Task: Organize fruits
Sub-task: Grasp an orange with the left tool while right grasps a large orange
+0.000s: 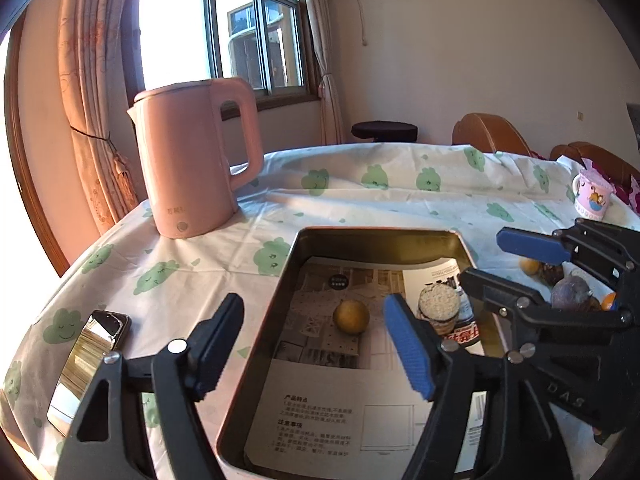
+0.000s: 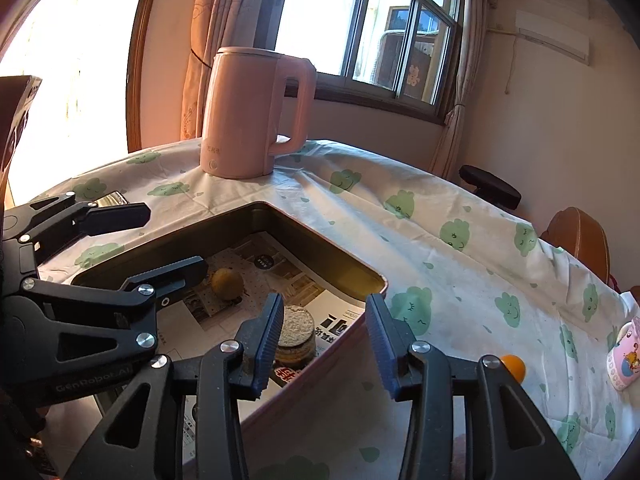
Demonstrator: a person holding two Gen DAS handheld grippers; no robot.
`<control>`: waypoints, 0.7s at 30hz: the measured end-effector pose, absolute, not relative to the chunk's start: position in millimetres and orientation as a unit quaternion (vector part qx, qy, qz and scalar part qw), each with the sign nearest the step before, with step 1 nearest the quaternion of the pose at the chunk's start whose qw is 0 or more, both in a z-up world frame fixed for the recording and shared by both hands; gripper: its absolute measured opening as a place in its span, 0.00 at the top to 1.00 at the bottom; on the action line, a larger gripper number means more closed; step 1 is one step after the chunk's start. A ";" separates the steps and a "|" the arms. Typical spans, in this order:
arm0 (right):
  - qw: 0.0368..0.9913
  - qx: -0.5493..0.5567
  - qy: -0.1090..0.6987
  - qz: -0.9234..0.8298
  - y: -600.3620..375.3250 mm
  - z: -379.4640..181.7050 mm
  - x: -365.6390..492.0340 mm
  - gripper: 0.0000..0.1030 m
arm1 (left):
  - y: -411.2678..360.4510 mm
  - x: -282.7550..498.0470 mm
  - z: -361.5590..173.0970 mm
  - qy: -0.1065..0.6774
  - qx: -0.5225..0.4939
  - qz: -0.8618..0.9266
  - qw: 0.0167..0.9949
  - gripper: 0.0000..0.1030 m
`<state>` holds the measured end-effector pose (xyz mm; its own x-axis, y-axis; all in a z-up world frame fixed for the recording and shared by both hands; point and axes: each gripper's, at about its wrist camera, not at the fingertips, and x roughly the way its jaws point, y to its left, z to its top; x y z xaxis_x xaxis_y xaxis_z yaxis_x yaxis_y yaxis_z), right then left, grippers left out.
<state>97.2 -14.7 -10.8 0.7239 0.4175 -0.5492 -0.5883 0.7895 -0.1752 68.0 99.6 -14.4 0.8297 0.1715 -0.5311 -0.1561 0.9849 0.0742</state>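
Black left tongs (image 2: 132, 242) "GenRobot.AI" open, empty | right tongs (image 2: 324, 344) open, empty | tin (image 1: 376, 236) leaflet (image 1: 316, 420) "产品特点"

Table under a cloud-print cloth (image 1: 360, 208) holding a pink kettle (image 1: 188, 160), metal tray (image 1: 288, 276), phone (image 1: 92, 356), mug (image 1: 592, 196), perhaps fruit (image 1: 530, 266).

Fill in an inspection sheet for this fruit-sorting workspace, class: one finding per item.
Surface: table under a white tablecloth with green prints.
Job's things: metal tin lined with paper, holding a yellow fruit and a round stacked snack; more fruit lies outside it.
Clutter: pink kettle, phone, pink mug.
Grippers: left gripper and right gripper both open, empty.
Cables: nothing seen.
Surroundings: window, curtains, chairs.
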 end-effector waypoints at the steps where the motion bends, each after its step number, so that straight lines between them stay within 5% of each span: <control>1: 0.916 -0.165 0.246 0.271 -22.4 -6.9 94.4 0.51 | 95.9 64.1 -11.6 0.273 0.011 0.082 0.959 0.26; 21: 0.943 -0.064 0.296 0.138 -216.1 -26.7 59.9 0.44 | -71.9 59.8 -34.0 0.324 0.035 -0.121 0.938 0.26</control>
<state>59.9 -216.1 -26.7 0.7866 0.2222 -0.5762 -0.2982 0.9537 -0.0394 59.8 -71.9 -34.0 0.7608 -0.2041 -0.6160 0.2492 0.9684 -0.0131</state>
